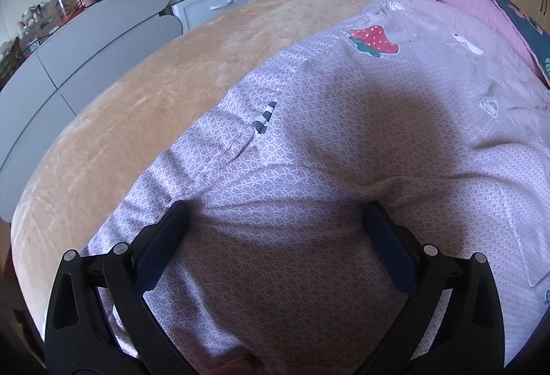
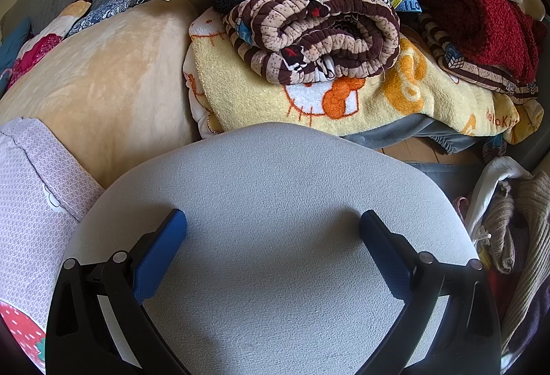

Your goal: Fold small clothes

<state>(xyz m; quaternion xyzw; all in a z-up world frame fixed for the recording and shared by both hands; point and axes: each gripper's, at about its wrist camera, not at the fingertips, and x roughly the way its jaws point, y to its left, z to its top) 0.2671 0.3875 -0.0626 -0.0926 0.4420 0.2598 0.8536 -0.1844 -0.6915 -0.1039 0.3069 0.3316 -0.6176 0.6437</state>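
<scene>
Hovering my left gripper (image 1: 275,234) over the lilac garment (image 1: 326,141), I have its fingers spread wide apart with nothing between them. The garment lies flat on the tan blanket (image 1: 144,93), running forward and to the right of the tool, with a strawberry patch (image 1: 374,39) far ahead. My right gripper (image 2: 273,237) also stands wide apart and empty, above a grey pad (image 2: 275,203); a corner of the same garment sits just off to its left.

I judge the step in hand to be picking an edge to start a fold. To do it well, I would drop the left tool to the hem on its left side, where the cloth meets the blanket, pinch only the cloth and not the plush beneath, and bring the right tool across to a matching edge so the fold stays square.

Much is unclear. I cannot tell what kind of garment this is; its near and right edges are cut off. A dark shadow covers the middle. A striped tag (image 1: 264,120) by a seam is too small to read. What the grey pad is, I cannot tell.
</scene>
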